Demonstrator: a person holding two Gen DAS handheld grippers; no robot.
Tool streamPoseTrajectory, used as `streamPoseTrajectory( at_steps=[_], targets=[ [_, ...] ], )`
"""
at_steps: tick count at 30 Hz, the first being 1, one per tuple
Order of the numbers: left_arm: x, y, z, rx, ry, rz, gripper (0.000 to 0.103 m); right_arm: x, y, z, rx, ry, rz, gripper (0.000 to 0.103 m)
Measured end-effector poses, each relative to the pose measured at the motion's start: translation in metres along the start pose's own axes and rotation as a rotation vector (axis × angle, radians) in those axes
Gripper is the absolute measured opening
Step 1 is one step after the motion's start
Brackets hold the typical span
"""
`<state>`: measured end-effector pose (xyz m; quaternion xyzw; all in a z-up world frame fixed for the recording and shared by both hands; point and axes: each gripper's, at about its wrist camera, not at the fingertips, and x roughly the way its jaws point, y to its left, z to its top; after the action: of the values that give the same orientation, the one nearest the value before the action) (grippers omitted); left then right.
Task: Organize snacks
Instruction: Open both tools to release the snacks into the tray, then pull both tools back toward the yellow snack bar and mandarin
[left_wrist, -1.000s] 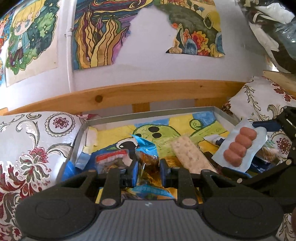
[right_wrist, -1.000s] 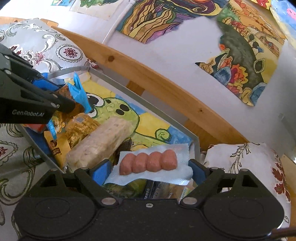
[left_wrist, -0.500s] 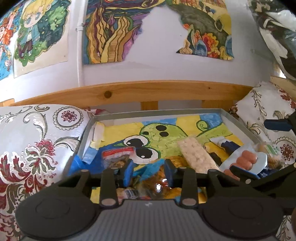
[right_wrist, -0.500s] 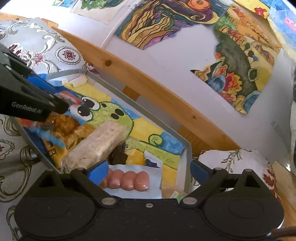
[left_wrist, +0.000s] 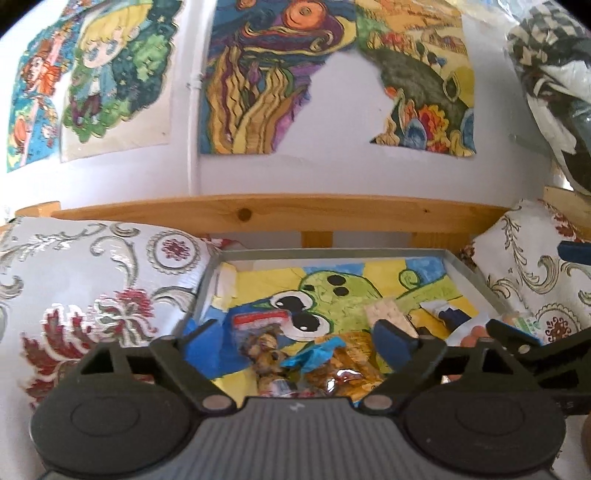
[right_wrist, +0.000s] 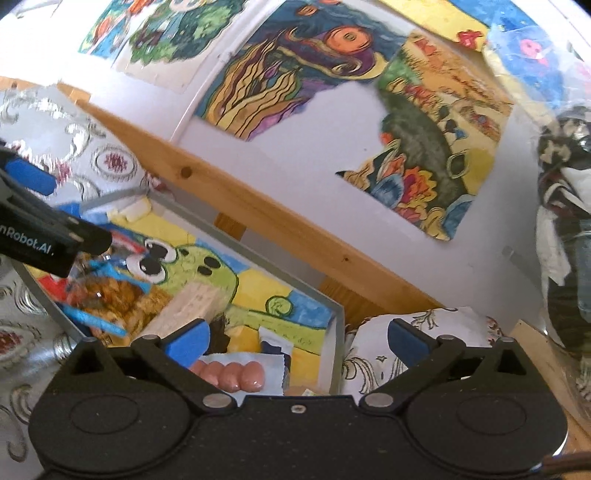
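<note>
Snacks fill the near half of the shallow tray (left_wrist: 466, 271), and we judge the sorting well along. Both our claws are spread wide and carry nothing: the left gripper (left_wrist: 295, 338) hangs over the tray's near left part, the right gripper (right_wrist: 297, 338) over its near right corner.

Below the left gripper lie a blue-edged bag of brown snacks (left_wrist: 266, 352) and a crinkled golden packet (left_wrist: 351, 369), overlapping each other. Just right of them leans the pale cracker bar (right_wrist: 188, 306) — it rests partly on the golden packet. The sausage pack (right_wrist: 231, 373) lies flat near the right wall, with a small dark-and-white sachet (left_wrist: 445, 312) just behind it.

Everything we can see sits inside the tray, on its frog drawing. What is left, as we judge it, is tidying — the items are heaped at the near end while the far half stays bare. Whether more snacks wait outside the tray, we cannot tell.
</note>
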<state>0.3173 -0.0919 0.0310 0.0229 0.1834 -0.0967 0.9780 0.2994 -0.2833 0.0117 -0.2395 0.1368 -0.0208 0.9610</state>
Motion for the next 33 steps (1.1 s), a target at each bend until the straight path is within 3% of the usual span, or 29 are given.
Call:
streamPoseTrajectory(
  at_steps=[2,8,16,33],
  targets=[
    [-0.01,0.003,0.0,-0.014,-0.008,0.027,0.102,-0.01,-0.001,0.001,0.017,-0.011,-0.001,0.102],
    [-0.034,0.01,-0.005,-0.014,0.007,0.061,0.102,-0.042,-0.004,-0.003,0.143,-0.022,0.0,0.102],
    [-0.069,0.02,-0.014,0.003,0.024,0.098,0.102,-0.082,0.001,-0.01,0.217,-0.021,0.022,0.102],
    [-0.135,0.041,-0.068,-0.007,0.165,0.178,0.102,-0.152,0.022,-0.043,0.302,0.071,0.095,0.102]
  ],
)
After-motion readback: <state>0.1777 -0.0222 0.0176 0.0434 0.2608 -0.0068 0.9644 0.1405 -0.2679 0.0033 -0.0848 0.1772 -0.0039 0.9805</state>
